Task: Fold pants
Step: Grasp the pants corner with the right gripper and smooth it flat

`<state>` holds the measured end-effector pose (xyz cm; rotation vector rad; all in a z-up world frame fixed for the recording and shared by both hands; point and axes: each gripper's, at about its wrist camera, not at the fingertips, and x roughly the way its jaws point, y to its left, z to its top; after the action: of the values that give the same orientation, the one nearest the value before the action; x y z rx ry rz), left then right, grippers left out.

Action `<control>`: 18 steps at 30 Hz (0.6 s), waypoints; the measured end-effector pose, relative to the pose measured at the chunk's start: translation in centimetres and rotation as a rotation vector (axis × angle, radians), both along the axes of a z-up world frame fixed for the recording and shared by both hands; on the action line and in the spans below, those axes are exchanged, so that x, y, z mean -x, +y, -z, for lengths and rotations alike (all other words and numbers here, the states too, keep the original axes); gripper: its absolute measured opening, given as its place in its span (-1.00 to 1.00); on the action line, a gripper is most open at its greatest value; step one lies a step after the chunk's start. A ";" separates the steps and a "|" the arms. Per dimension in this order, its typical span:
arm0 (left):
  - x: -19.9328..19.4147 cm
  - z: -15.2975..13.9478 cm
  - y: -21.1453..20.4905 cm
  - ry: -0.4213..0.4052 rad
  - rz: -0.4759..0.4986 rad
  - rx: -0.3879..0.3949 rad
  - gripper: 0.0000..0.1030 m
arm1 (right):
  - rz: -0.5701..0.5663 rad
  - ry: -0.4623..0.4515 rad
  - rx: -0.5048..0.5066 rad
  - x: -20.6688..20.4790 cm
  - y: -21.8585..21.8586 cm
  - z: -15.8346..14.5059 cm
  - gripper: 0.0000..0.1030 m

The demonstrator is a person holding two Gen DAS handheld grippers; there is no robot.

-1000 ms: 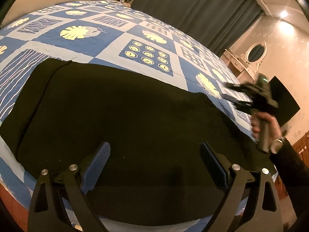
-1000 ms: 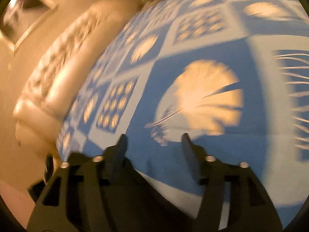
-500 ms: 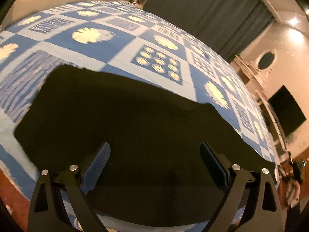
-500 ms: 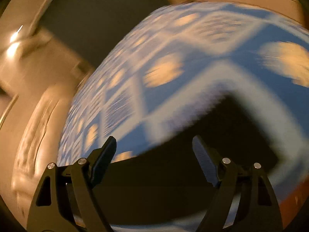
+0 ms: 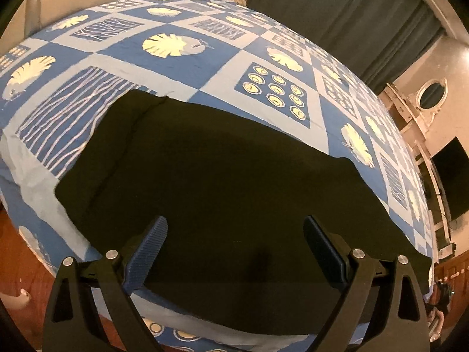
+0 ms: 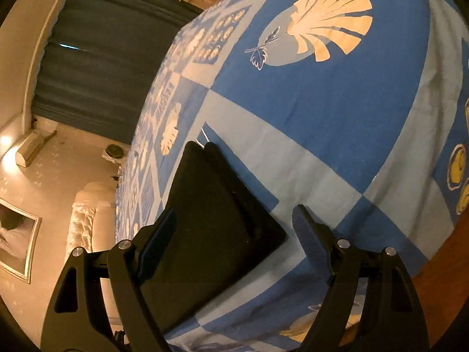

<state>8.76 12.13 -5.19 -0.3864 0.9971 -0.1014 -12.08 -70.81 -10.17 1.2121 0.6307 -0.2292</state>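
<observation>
Pants [image 5: 228, 182] of dark, soft cloth lie flat along the near edge of the bed [image 5: 205, 58], already doubled lengthwise by the look of the layered edge. They should be light and limp, sagging wherever unsupported, so each end wants a pinch at a corner through all layers. The left hand-held gripper [image 5: 234, 252] hovers spread above the middle, holding nothing. The right hand-held gripper [image 6: 231, 237] is spread too, a corner of the cloth between its jaws, unpinched. Nothing lies on the patterned bedspread nearby; curtains [image 5: 337, 14] and dresser [image 5: 416, 108] stand well apart.
</observation>
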 end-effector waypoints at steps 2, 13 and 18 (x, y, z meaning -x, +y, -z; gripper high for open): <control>0.1 0.2 0.4 0.007 -0.016 0.015 0.80 | -0.007 -0.022 -0.031 0.3 -0.1 0.3 0.58; 0.3 0.6 0.3 0.011 -0.001 -0.001 0.80 | -0.025 -0.107 -0.133 0.8 0.3 2.2 0.22; 0.3 0.6 0.4 0.013 -0.002 0.007 0.80 | -0.061 -0.024 -0.069 -0.7 1.2 2.8 -0.71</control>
<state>8.49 12.50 -5.80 -0.3952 1.0090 -0.1007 -11.35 -69.64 -12.92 1.2581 0.6584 -0.1427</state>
